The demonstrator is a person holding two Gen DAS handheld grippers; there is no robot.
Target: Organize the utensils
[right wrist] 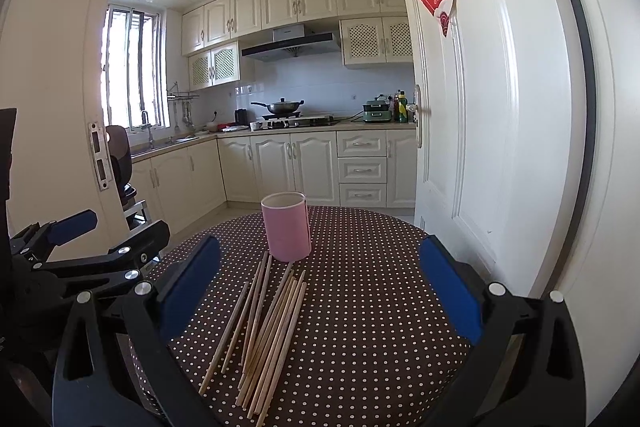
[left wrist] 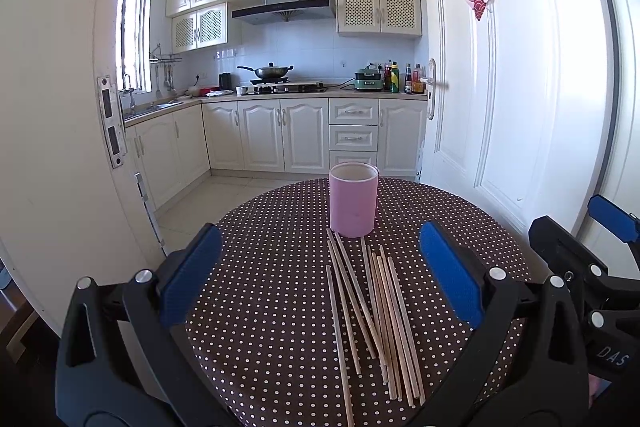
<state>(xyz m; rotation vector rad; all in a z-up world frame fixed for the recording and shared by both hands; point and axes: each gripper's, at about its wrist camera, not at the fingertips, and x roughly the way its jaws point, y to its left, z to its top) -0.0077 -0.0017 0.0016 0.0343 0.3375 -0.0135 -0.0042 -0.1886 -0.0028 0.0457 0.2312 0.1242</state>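
Surface (left wrist: 460,219): we are looking at a round top under a brown cloth with white dots, carrying the pink holder and the chopsticks.

Left hand-held gripper (left wrist: 320,287): we are holding it low over the near part of the surface, its blue pads spread wide, gripping nothing. It is also showing at the left edge of the right wrist view (right wrist: 108,233).

Right hand-held gripper (right wrist: 320,291): we are holding it likewise, its pads wide apart and holding nothing. Its black frame is showing at the right edge of the left wrist view (left wrist: 576,227).

Pink holder (left wrist: 353,199): a cylindrical cup is standing upright on the surface, beyond both pairs of pads and roughly centred between them (right wrist: 286,226). We are seeing only the pale inner wall near its rim; whether anything is lying inside, we cannot tell.

Chopsticks (left wrist: 372,311): a loose bundle of pale wooden sticks is lying flat on the cloth just in front of the holder, some crossing each other. They are lying between and below each gripper's spread pads, untouched by either (right wrist: 268,327).
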